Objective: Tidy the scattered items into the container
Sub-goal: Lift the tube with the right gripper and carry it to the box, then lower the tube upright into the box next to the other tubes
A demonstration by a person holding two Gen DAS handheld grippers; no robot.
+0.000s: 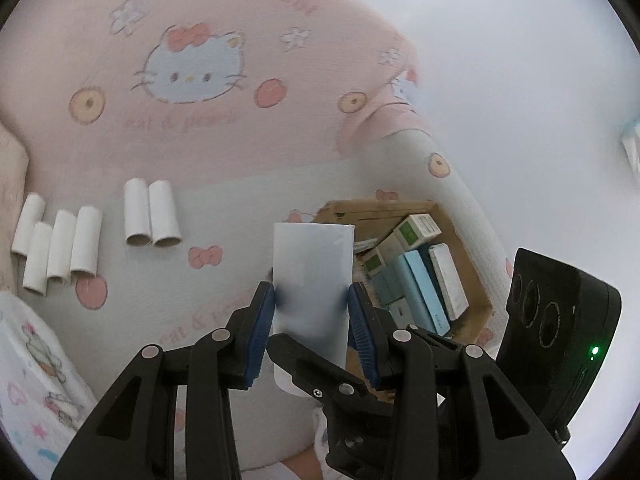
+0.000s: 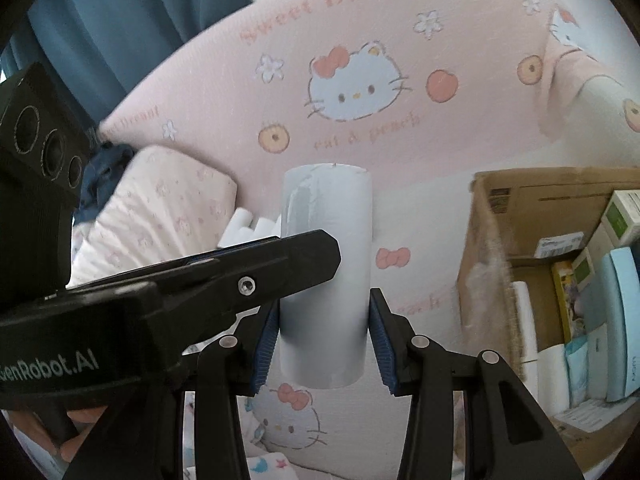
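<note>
While six tubes (image 1: 60,244) are left lying on the bedsheet (image 1: 200,300), one white tube (image 1: 312,284) is pinched by each gripper (image 1: 312,300) (image 2: 324,320) beside the cardboard box (image 1: 464,224).

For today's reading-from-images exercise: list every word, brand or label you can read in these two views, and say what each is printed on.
"Sweet Dream": pink bedding, in the right wrist view.
"eat a peach": same pink bedding, under the cat face; blurred, so uncertain.
"...enRobot.AI": left gripper body, start cut off, seen from the right wrist.
Shipping label in the cardboard box: too small to read.
Small boxes inside: print unreadable.
</note>
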